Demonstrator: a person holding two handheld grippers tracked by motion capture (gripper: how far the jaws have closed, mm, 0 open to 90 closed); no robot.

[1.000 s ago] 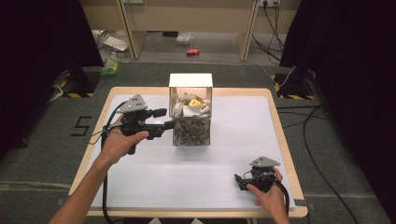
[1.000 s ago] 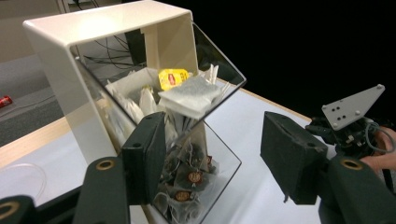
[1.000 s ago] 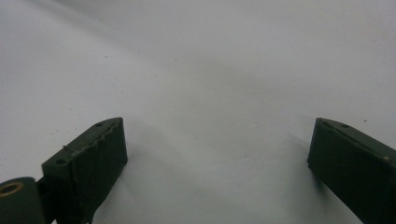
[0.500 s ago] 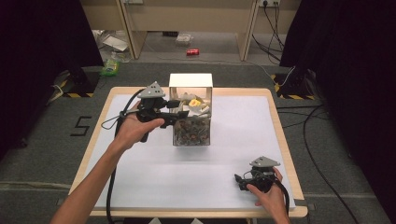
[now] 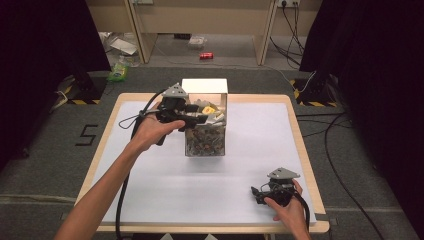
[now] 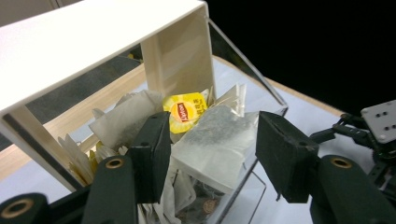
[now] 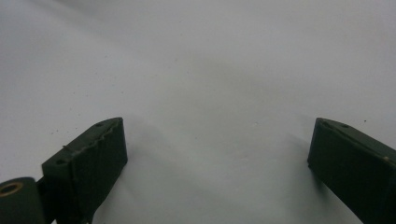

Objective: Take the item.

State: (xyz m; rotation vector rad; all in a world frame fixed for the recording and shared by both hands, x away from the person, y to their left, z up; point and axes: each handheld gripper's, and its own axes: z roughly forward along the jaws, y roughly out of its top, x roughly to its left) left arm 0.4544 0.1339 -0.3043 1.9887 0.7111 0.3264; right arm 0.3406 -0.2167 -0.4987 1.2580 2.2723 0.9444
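A clear box [image 5: 205, 145] with a raised white lid [image 5: 204, 86] stands mid-table, full of tea bags. My left gripper [image 5: 202, 119] reaches over its open top from the left. In the left gripper view its jaws [image 6: 212, 133] stand apart, having just been closing a little. A white tea bag [image 6: 219, 154] lies between them on the pile, and the pads do not press it. A yellow Lipton tag [image 6: 187, 111] sits just behind. My right gripper [image 5: 257, 194] rests on the table near the front right, and its jaws [image 7: 217, 149] are wide open over the bare white cover.
The white cover [image 5: 260, 140] spans the wooden table [image 5: 300, 125]. The left gripper's cable [image 5: 125, 195] runs along the forearm to the front edge. On the floor beyond lie a red can [image 5: 206, 55] and a green packet [image 5: 118, 74].
My left hand has moved right, from beside the box's left wall to over its open top. The right hand has stayed put.
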